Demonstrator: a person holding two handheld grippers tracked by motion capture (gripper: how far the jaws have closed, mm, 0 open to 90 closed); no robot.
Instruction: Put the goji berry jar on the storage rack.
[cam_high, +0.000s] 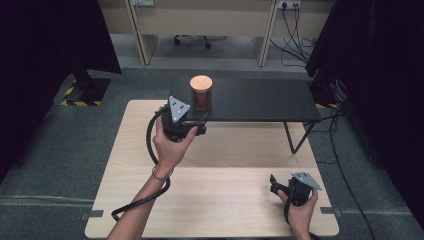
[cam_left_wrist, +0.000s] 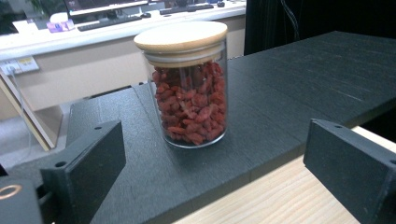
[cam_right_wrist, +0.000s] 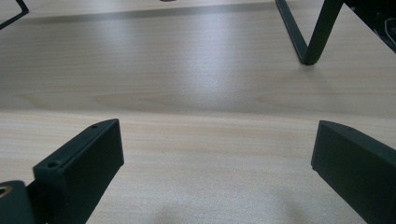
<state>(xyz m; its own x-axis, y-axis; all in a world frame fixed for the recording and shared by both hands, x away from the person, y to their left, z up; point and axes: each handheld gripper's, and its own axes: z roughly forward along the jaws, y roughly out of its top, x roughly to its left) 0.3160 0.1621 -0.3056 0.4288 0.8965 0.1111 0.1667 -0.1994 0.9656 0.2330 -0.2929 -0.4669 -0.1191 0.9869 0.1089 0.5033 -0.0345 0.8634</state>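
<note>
A glass jar (cam_high: 201, 93) (cam_left_wrist: 191, 88) of red dried berries with a round wooden lid stands upright on the black raised shelf (cam_high: 260, 100) (cam_left_wrist: 299, 84), near its left front edge. My left gripper (cam_high: 192, 122) (cam_left_wrist: 215, 168) is held just in front of the shelf edge, open, jaws wide apart on either side of the jar and short of it. My right gripper (cam_high: 274, 184) (cam_right_wrist: 215, 163) rests low over the wooden table (cam_high: 220, 195) (cam_right_wrist: 196, 93) at the front right, open, with nothing between its jaws.
The shelf stands on thin black metal legs (cam_high: 295, 137) (cam_right_wrist: 306, 37) at the back of the table. Dark curtains hang on both sides. A desk (cam_high: 205, 20) and cables (cam_high: 295, 40) lie beyond on the grey floor.
</note>
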